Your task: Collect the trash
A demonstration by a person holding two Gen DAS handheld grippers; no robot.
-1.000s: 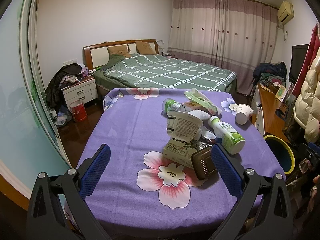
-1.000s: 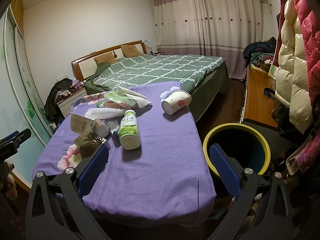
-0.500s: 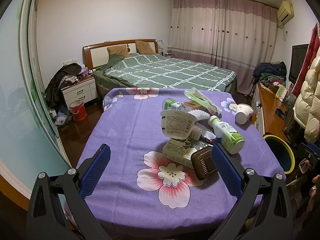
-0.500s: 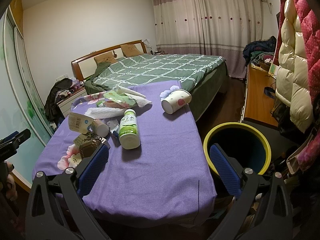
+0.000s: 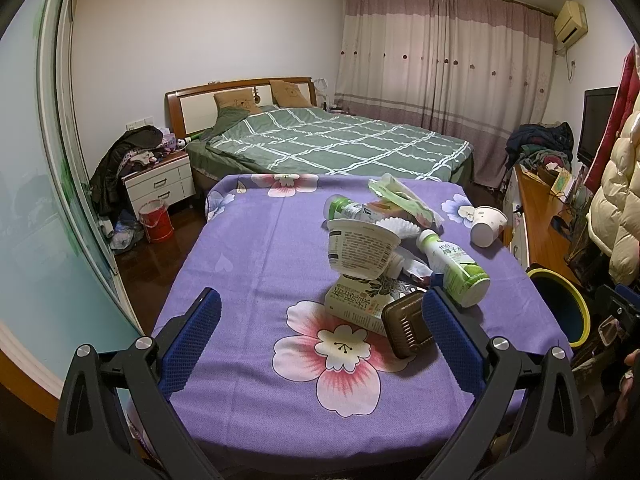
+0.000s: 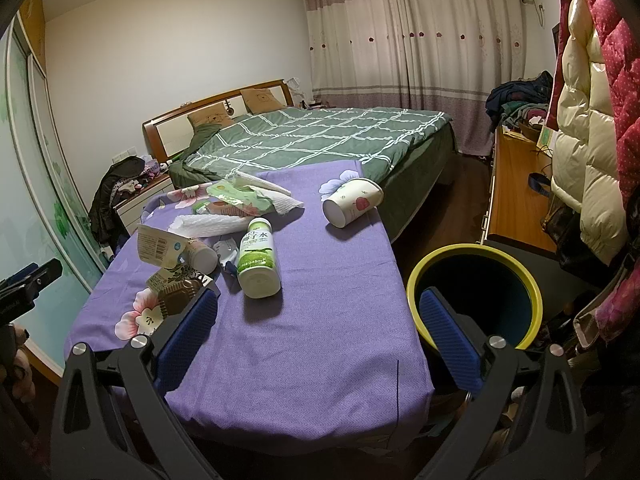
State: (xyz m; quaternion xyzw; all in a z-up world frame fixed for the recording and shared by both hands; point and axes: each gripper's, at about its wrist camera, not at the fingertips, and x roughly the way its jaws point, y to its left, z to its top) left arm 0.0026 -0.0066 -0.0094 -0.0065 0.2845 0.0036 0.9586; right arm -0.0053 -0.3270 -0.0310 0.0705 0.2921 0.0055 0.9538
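Mostly cartons, white tub (image 5: 362,250) tilted atop green carton (image 5: 358,306)

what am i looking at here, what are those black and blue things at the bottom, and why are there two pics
Those are the two fingers of a hand-held gripper: black arms tipped with blue pads. A person holds one in each hand, and a fisheye camera on each looks forward along its fingers, hence two pictures of one bedroom.

The left hand-held gripper and the right hand-held gripper are both open and hold nothing.

In front is a table under a purple floral cloth strewn with trash: a white tub tipped on a drink carton, a brown tray, a green-labelled bottle on its side, a paper cup on its side, wrappers and paper. A yellow-rimmed bin stands beside the table, on the right.
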